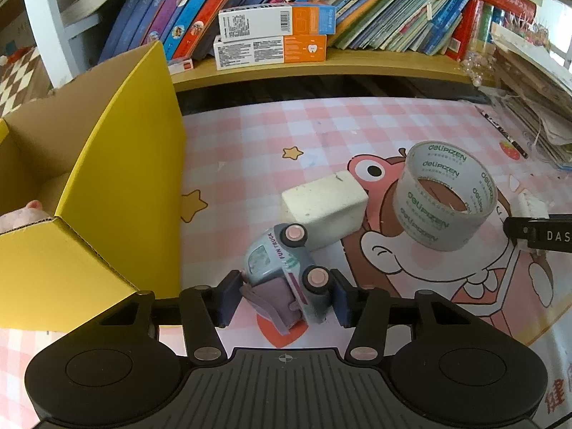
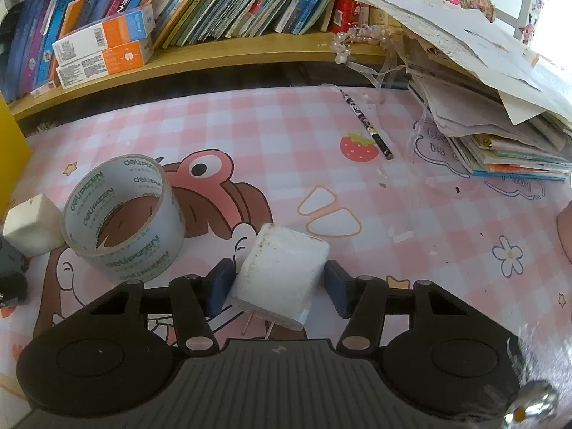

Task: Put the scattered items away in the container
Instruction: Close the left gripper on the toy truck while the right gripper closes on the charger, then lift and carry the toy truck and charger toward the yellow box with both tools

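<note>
One soft toy [image 1: 21,214] sits in my box [image 1: 107,193]. Left jaws clamp the truck [image 1: 286,271]; right jaws straddle the charger [image 2: 282,271], one side not touching. Tape [image 1: 445,196] and eraser [image 1: 323,207] remain on the counter [image 1: 250,136].

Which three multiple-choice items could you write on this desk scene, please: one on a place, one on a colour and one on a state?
1. Where does the tape roll stand?
A. On the desk, between the white block and the charger
B. Inside the box
C. On the bookshelf

2. What colour is the outside of the box?
A. Pink
B. Blue
C. Yellow

3. How does the toy truck lie?
A. Upright on its wheels
B. On its side, between the pads of the left tool
C. Upside down inside the box

Answers:
1 A, because the right wrist view shows the block on one side of the roll and the charger on the other.
2 C, because its outer wall is plainly yellow.
3 B, because its wheels face upward and sideways, with one pad at each end.
</note>
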